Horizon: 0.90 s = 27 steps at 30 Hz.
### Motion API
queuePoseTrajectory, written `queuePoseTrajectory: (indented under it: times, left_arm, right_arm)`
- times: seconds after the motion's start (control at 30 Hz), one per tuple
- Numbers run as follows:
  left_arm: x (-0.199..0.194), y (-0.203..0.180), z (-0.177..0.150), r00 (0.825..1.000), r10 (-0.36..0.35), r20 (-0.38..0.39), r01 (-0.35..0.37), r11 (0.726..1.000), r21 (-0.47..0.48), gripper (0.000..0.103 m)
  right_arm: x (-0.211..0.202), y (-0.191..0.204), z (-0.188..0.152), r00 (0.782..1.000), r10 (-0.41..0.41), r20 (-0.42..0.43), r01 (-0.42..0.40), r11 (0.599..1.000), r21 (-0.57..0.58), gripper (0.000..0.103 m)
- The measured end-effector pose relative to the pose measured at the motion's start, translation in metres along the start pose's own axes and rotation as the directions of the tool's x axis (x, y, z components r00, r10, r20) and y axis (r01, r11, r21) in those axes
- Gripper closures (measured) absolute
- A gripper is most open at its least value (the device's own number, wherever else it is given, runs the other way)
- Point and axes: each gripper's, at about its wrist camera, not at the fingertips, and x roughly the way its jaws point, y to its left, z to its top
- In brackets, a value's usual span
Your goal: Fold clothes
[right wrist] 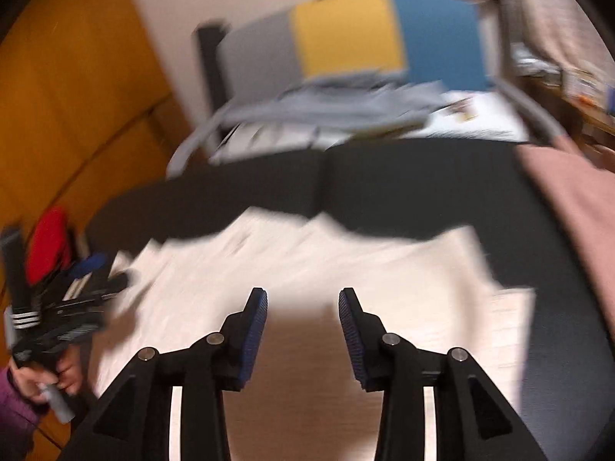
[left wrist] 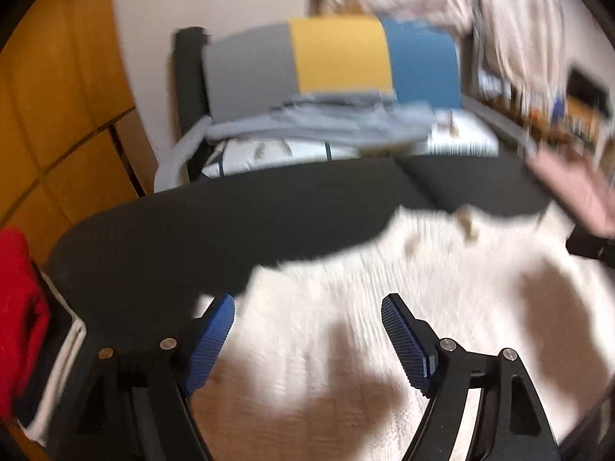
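Ahead of both grippers runs a dark sofa (left wrist: 238, 223), its seat bare between the white cloth (right wrist: 307, 261) and the far clutter. The cloth (the task's garment, blurred by motion) lies spread on the seat directly under and ahead of both sets of fingers, its far edge ragged against the dark fabric. Beyond it, a grey-yellow-blue cushion (left wrist: 338, 53) stands against the back, with a grey garment (left wrist: 307, 123) heaped in front. A pink cloth (right wrist: 576, 199) lies right of the right gripper (right wrist: 303, 309); a red garment (left wrist: 15, 307) sits left of the left gripper (left wrist: 307, 317), cut off by the frame. Both grippers are released, jaws spread, holding nothing. In the right wrist view the left gripper shows at far left, too smeared to read.
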Motion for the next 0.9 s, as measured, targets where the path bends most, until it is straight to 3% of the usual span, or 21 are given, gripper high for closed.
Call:
queuePoseTrajectory:
  times: [0.1,0.23,0.4,0.47,0.5,0.6,0.67,0.9]
  left_arm:
    - [0.019,-0.013,-0.007,0.997,0.022,-0.069,-0.021,1.000,0.016,0.023]
    - [0.028,-0.010,-0.013,0.996,0.020,-0.083,-0.023,0.999,-0.033,0.019]
    - [0.033,-0.003,-0.014,0.995,-0.008,-0.097,-0.003,0.994,-0.107,0.016]
    - [0.032,-0.005,-0.016,0.994,-0.051,-0.098,0.038,0.991,-0.128,0.032]
    - [0.030,-0.007,-0.016,0.992,-0.076,-0.097,0.063,0.989,-0.132,0.051]
    - [0.022,-0.021,-0.012,0.994,-0.069,-0.090,0.062,0.995,-0.077,0.085]
    - [0.020,-0.026,-0.009,0.994,-0.064,-0.090,0.059,0.997,-0.055,0.091]
    - [0.003,0.001,0.007,0.981,-0.177,-0.076,0.160,0.970,-0.185,0.094]
  right_arm:
    - [0.024,0.026,0.001,0.998,0.009,-0.067,-0.012,0.999,-0.041,0.064]
    - [0.049,0.042,0.000,0.990,-0.028,-0.135,0.016,0.996,-0.085,0.064]
    - [0.062,0.045,-0.011,0.988,-0.063,-0.142,0.049,0.994,-0.099,0.063]
    - [0.063,0.044,-0.015,0.990,-0.060,-0.130,0.050,0.995,-0.082,0.068]
    - [0.063,0.045,-0.015,0.990,-0.064,-0.125,0.053,0.995,-0.087,0.071]
    - [0.060,0.048,-0.016,0.992,-0.064,-0.111,0.052,0.993,-0.106,0.094]
    - [0.056,0.049,-0.016,0.993,-0.056,-0.101,0.045,0.993,-0.108,0.097]
    - [0.038,0.038,-0.009,0.999,0.024,-0.043,-0.024,1.000,-0.007,0.099]
